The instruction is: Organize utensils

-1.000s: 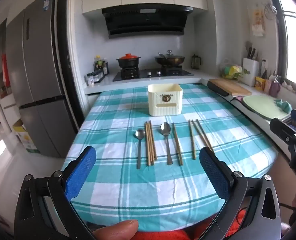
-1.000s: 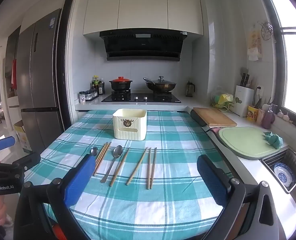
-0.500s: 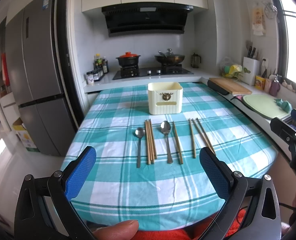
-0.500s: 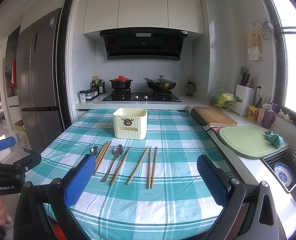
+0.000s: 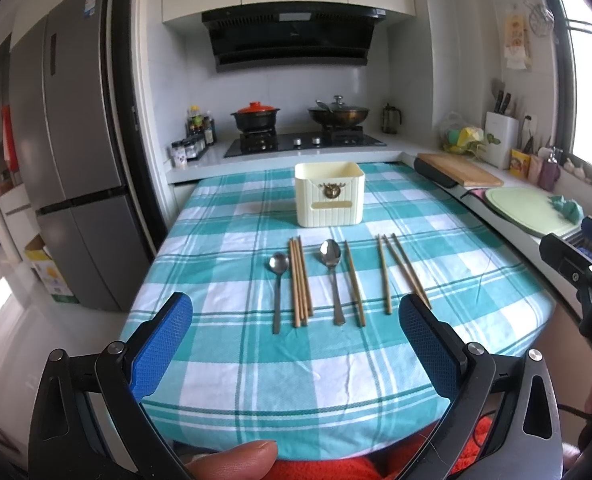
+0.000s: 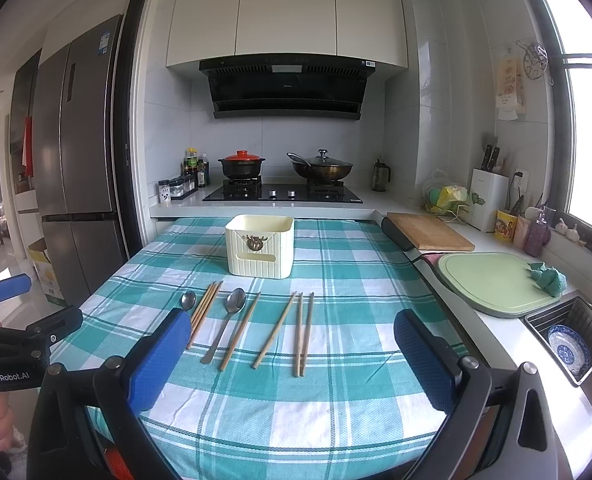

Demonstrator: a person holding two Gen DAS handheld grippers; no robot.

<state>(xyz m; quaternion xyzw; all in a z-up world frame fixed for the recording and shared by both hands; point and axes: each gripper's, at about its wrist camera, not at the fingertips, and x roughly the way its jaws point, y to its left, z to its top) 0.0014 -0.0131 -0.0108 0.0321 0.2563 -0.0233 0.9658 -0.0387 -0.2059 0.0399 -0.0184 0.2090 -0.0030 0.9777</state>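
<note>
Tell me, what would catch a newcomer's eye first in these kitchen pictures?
Probably the teal checked tablecloth, with wooden chopsticks and two metal spoons laid in a row across its middle. Just behind them stands a cream utensil holder, open at the top. Nearest the camera, blue padded fingers of the left gripper frame the scene, spread wide and holding nothing.

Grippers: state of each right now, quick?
Left gripper: open, holding nothing, above the table's near edge.
Right gripper: open, holding nothing.
</note>
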